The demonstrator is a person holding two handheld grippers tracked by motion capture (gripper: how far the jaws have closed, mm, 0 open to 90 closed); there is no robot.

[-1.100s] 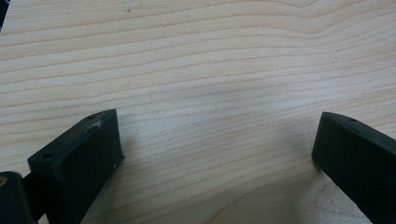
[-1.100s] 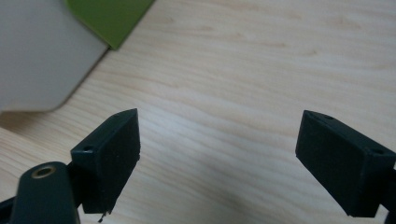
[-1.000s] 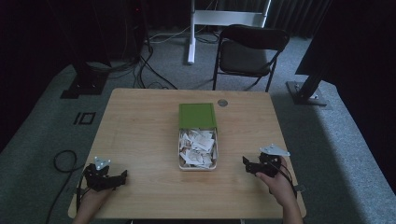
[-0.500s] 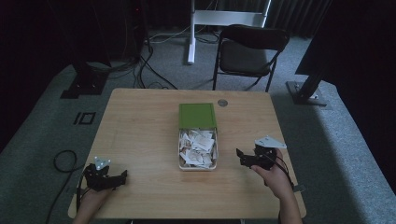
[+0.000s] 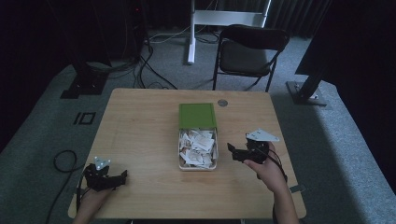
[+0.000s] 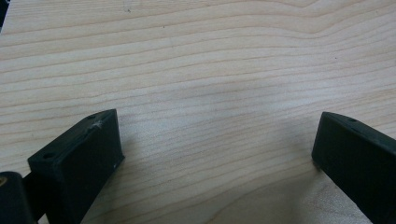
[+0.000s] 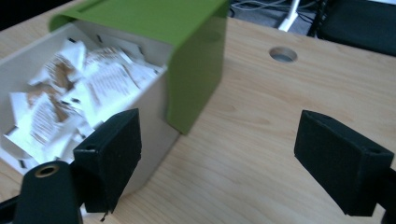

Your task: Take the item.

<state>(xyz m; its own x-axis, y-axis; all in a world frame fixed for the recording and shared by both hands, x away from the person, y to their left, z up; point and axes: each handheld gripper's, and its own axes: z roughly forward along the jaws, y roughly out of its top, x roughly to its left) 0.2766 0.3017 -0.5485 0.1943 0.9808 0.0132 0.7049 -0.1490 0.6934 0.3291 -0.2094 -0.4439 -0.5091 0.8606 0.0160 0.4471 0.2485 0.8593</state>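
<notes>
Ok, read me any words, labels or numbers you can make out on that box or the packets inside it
None can be read.
Packets in the white box: brown print, too blurred to read.
Green lid: plain, no lettering.
Right tongs, open beside the box: no markings.

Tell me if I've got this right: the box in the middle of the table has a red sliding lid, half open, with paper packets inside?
Not quite: the lid is green, not red, as the high view shows. The rest holds: the box sits mid-table, half open, with paper packets inside.
</notes>
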